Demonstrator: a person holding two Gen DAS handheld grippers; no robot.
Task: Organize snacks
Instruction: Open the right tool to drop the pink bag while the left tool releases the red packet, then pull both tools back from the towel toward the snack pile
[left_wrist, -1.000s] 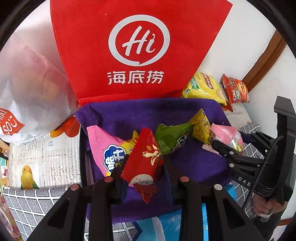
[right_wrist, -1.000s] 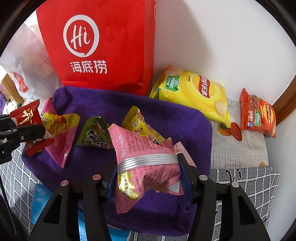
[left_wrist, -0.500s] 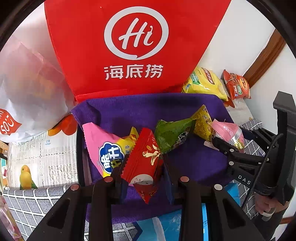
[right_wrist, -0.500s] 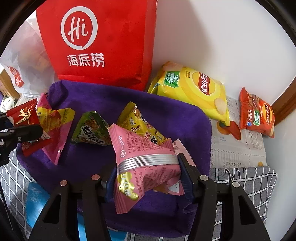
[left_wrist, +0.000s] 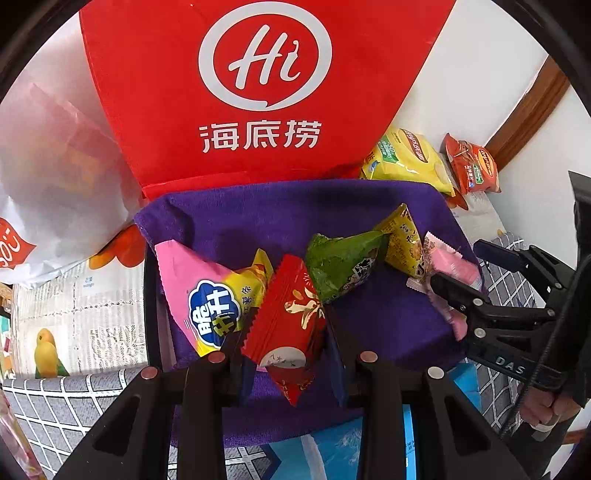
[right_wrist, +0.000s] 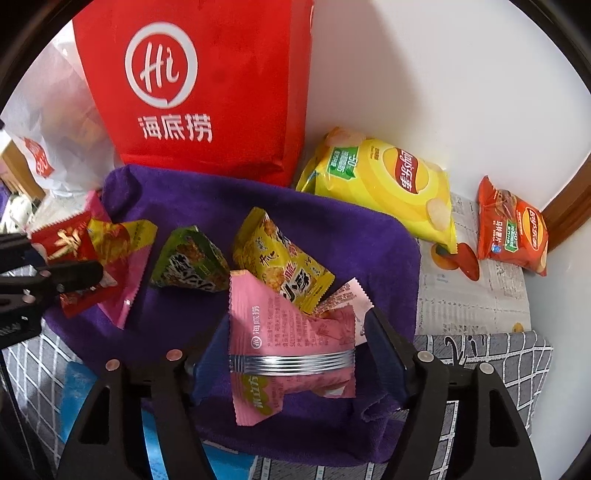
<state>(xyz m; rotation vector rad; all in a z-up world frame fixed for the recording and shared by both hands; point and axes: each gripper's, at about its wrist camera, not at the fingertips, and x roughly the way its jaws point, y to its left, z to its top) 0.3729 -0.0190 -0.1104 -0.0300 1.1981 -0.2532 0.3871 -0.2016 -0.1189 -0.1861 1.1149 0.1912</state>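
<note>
My left gripper (left_wrist: 284, 336) is shut on a red candy packet (left_wrist: 291, 317), held just above the purple cloth (left_wrist: 258, 214). Behind it on the cloth lie a pink-and-yellow snack bag (left_wrist: 207, 295), a green packet (left_wrist: 343, 266) and a yellow packet (left_wrist: 402, 240). My right gripper (right_wrist: 295, 328) is opening around a pink packet (right_wrist: 291, 339). Its pads stand a little clear of the packet's sides, and the packet rests on the purple cloth (right_wrist: 184, 192). The green packet (right_wrist: 188, 266) and yellow packet (right_wrist: 280, 258) lie just beyond it.
A tall red tote bag (left_wrist: 258, 92) stands behind the cloth against the white wall. A yellow crisps bag (right_wrist: 384, 184) and an orange-red crisps bag (right_wrist: 513, 229) lie at the right on newspaper. A white plastic bag (left_wrist: 55, 166) sits at the left.
The right gripper's jaws have spread apart and no longer squeeze the pink packet, which has sunk a little between them. The left gripper still grips the red packet.
</note>
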